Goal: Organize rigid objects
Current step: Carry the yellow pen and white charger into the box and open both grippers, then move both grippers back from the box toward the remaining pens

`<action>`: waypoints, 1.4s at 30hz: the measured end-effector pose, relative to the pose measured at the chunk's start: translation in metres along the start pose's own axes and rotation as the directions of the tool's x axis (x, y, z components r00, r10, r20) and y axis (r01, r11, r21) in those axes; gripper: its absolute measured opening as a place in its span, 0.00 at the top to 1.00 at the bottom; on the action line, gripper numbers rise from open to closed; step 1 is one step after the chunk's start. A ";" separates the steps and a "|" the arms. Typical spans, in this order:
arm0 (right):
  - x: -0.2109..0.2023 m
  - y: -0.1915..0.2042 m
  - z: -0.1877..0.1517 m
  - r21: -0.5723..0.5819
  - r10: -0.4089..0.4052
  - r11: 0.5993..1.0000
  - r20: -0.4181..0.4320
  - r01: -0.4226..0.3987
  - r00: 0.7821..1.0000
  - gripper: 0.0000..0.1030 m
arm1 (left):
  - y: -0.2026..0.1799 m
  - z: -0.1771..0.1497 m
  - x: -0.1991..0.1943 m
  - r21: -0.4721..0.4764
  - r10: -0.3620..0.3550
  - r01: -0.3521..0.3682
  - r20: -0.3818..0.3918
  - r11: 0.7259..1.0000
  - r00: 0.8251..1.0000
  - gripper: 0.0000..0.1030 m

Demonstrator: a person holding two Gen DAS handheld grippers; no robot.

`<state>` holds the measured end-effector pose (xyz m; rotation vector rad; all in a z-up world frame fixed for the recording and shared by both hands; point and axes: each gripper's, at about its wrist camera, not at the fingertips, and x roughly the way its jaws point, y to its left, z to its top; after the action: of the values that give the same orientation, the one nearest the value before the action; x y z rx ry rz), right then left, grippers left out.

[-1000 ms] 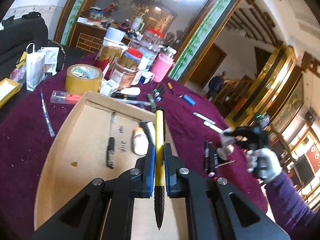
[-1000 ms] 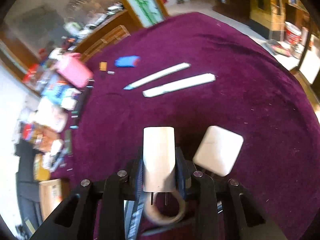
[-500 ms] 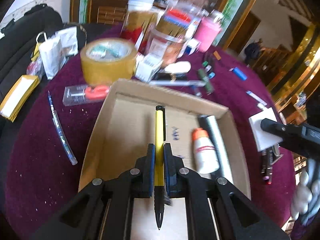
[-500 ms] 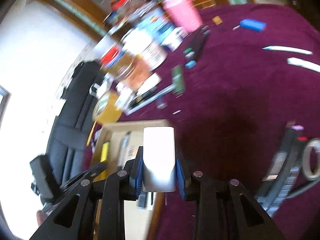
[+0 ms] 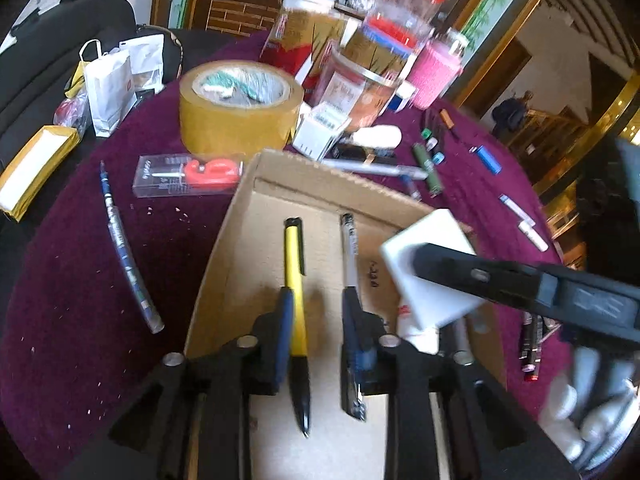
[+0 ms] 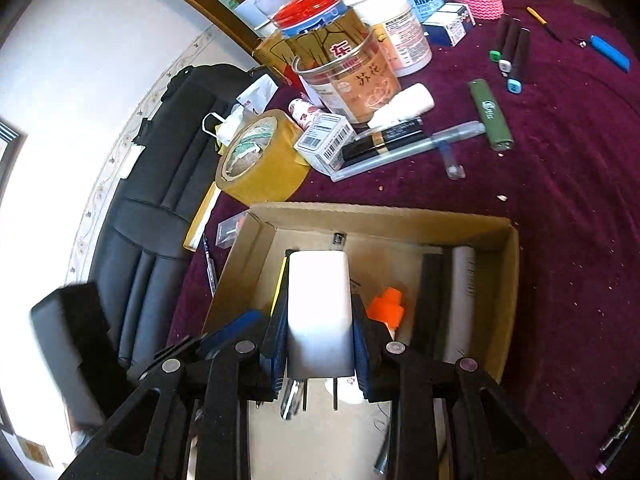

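Observation:
A cardboard box (image 5: 320, 184) lies on the purple cloth. My left gripper (image 5: 316, 320) is over it, jaws opening. A yellow pen (image 5: 295, 264) lies between them along the left pad, clear of the right pad. A black and clear pen (image 5: 350, 248) lies beside it. My right gripper (image 6: 320, 320) is shut on a white plug charger (image 6: 318, 304), prongs toward me, above the box (image 6: 380, 216). In the left wrist view the charger (image 5: 432, 280) hangs over the box's right side. An orange-capped bottle (image 6: 386, 310) and a black bar (image 6: 432, 300) lie inside.
Behind the box stand a brown tape roll (image 5: 240, 108), several jars and a pink cup (image 5: 436, 72). A clear pack with a red tool (image 5: 188, 174) and a blue pen (image 5: 124, 256) lie left of the box. A green lighter (image 6: 490, 114) and markers (image 6: 510, 56) lie beyond it.
The left jaws have parted and the yellow pen now lies loose in the box. The right gripper swung left with the charger from the open cloth to above the box.

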<state>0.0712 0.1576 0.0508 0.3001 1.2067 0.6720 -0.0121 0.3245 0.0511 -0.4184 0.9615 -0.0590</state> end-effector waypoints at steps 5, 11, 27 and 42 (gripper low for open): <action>0.006 0.008 0.006 -0.003 -0.002 1.000 0.016 0.002 1.000 0.71 | 0.010 -0.011 -0.038 -0.046 -0.052 0.057 0.106 0.997 0.993 0.58; 0.015 0.007 0.000 -0.016 -0.078 0.997 0.014 0.078 0.997 0.71 | 0.016 -0.025 -0.061 -0.076 -0.100 0.113 0.158 0.991 0.982 0.46; -0.046 0.009 -0.004 -0.073 -0.196 0.973 0.253 0.221 0.948 0.48 | 0.006 -0.063 -0.098 -0.054 -0.060 0.075 0.231 0.996 0.971 0.23; -0.145 -0.056 -0.072 -0.041 -0.363 0.905 0.444 0.423 0.820 0.27 | -0.029 -0.083 -0.107 -0.017 0.010 -0.006 0.242 1.000 0.970 0.23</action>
<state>-0.0059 0.0152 0.1049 0.0655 0.7582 0.2979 -0.1368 0.2964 0.1047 -0.4259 0.7228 0.0073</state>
